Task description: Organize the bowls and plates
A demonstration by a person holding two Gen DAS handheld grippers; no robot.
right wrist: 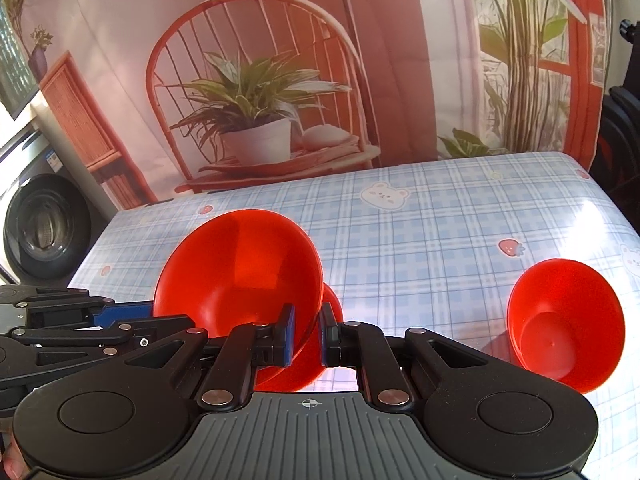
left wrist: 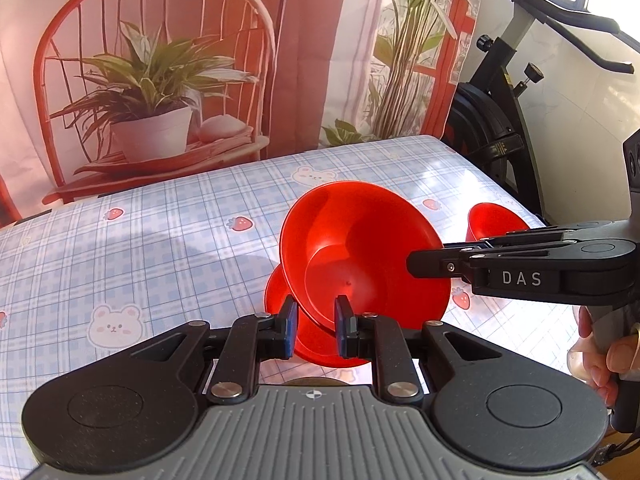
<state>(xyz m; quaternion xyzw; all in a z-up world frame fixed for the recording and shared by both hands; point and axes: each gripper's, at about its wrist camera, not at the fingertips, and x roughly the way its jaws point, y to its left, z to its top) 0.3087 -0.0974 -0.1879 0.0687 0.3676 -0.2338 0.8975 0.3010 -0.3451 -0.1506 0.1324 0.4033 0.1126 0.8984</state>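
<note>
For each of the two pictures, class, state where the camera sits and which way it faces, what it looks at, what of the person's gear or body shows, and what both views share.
Left wrist: on the left gripper, facing the backdrop; sees the tilted red bowl it pinches; right gripper and hand show.
Right wrist: on the right gripper, facing likewise; left gripper shows.
Shared: tilted bowl, small bowl, checked tablecloth.

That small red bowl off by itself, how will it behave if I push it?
The small bowl looks like thin glossy plastic, so probably light and apt to slide on the shiny tablecloth. Its narrow base under a wide flare suggests a high push may tip it.
</note>
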